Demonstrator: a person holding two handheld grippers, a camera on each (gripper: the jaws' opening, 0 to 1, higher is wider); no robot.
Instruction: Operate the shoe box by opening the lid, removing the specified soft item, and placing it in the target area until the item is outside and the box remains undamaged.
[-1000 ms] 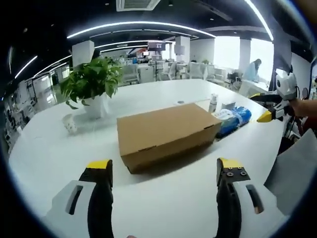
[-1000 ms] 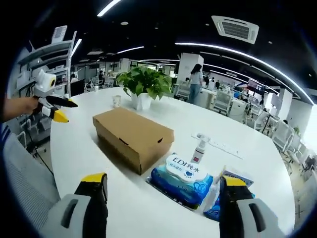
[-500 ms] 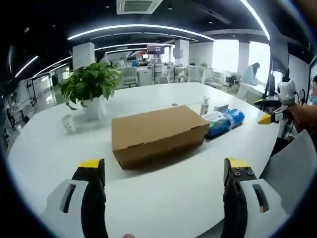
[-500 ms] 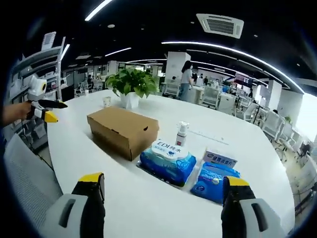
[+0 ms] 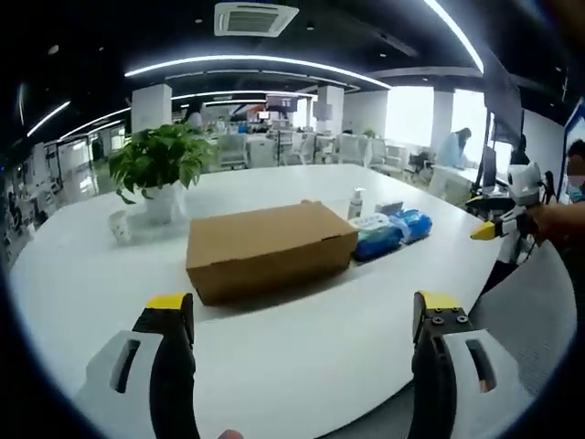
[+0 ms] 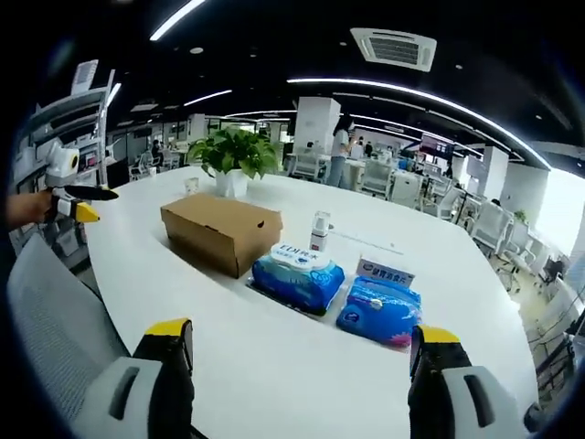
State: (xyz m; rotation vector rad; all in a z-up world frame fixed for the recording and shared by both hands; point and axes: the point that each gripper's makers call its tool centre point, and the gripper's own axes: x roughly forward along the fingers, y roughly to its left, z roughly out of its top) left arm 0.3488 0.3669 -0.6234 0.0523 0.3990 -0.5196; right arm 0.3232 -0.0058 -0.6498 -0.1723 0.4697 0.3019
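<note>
Left gripper view: wide white oval bench (image 5: 302, 338) spans the lower half of the frame, in an open-plan office with black ceiling, curved light strips, a ceiling vent at top centre, rows of desks and chairs behind. Closed brown cardboard shoe box (image 5: 270, 249) sits mid-frame on the bench, lid down. Potted green plant in a white pot (image 5: 160, 169) stands upper left of the box, a small white cup (image 5: 118, 226) left of the pot. Right of the box: small white spray bottle (image 5: 355, 203), then two blue soft tissue packs (image 5: 384, 233) lying beside the box's right end. Left claw (image 5: 302, 315) rises from the bottom edge, yellow-tipped jaws spread wide, nothing between them, touching nothing. At the right edge the right claw (image 5: 484, 229) is held in a person's hand off the bench rim; its opening I cannot tell from here.

Right gripper view: same bench (image 6: 274, 366), box (image 6: 219, 233) now left of centre, plant (image 6: 233, 155) behind it. Nearer blue tissue pack with white label (image 6: 297, 274) lies just beside the box's near end; second blue tissue pack (image 6: 379, 309) to its right, a small white carton (image 6: 386, 271) behind it. Spray bottle (image 6: 319, 233) stands behind the first pack. Right claw (image 6: 302, 338) at bottom, jaws wide apart, empty. Left claw (image 6: 82, 206) at far left edge. Grey mesh chair back (image 6: 64, 311) at lower left.
</note>
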